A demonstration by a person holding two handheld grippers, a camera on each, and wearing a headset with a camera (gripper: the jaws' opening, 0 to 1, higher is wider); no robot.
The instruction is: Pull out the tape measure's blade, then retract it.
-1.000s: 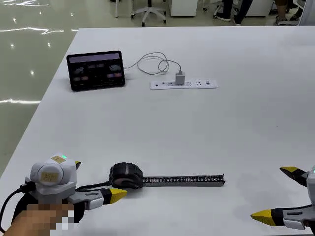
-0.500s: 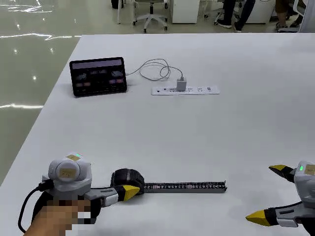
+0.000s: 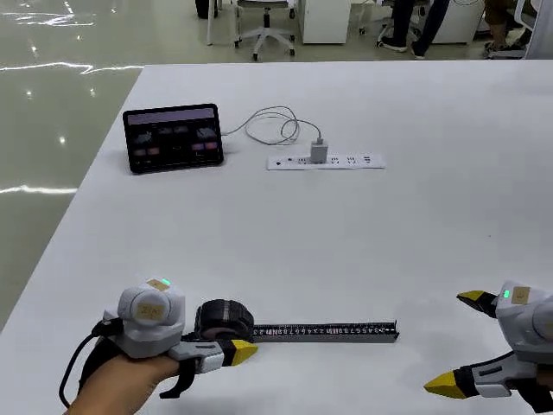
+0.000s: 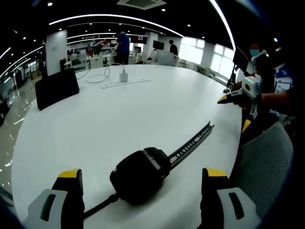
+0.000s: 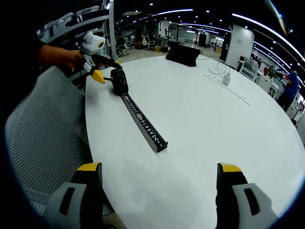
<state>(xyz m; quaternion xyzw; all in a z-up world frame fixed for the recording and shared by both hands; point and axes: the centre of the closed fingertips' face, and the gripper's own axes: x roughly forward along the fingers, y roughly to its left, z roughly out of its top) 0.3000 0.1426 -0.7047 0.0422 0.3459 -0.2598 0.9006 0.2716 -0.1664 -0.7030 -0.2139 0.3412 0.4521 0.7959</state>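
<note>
While extended, one tape measure (image 3: 223,320), two grippers (image 3: 232,332) (image 3: 456,341).

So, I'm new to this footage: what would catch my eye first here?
A black tape measure lies near the front edge of the white table, its blade pulled out to the right. The left gripper, jaws open, flanks it; the right gripper hangs open beyond the blade's tip. A tablet and power strip sit farther back.
</note>
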